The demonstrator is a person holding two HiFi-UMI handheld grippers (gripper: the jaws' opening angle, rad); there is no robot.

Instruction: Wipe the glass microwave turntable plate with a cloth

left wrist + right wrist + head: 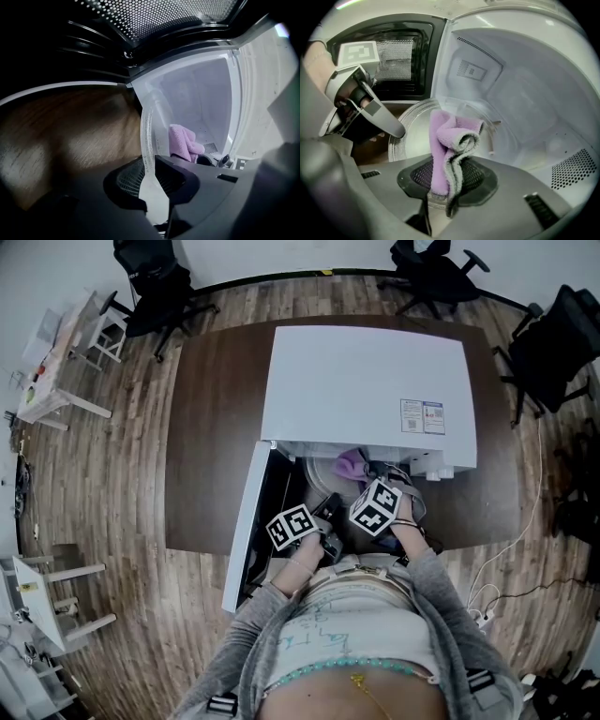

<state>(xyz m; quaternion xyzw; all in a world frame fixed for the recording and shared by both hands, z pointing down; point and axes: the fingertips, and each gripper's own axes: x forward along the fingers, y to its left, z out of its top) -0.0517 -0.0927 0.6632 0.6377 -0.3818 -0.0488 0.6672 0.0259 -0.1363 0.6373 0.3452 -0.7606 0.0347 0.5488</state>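
Note:
The clear glass turntable plate [149,140] stands on edge at the open mouth of the white microwave [366,390], and my left gripper [151,180] is shut on its rim. In the right gripper view the plate [412,136] faces me as a round disc, with the left gripper [396,131] clamped on its left edge. My right gripper [449,180] is shut on a folded purple cloth [447,140], whose top lies against the plate's face. The cloth [183,143] also shows behind the glass in the left gripper view. In the head view both grippers [309,526] [380,507] sit at the oven's opening.
The microwave door [246,521] hangs open to the left, its perforated window [396,61] behind the left gripper. The white oven cavity [520,93] lies behind the plate. The microwave stands on a brown table [211,437]; office chairs [155,282] stand around it.

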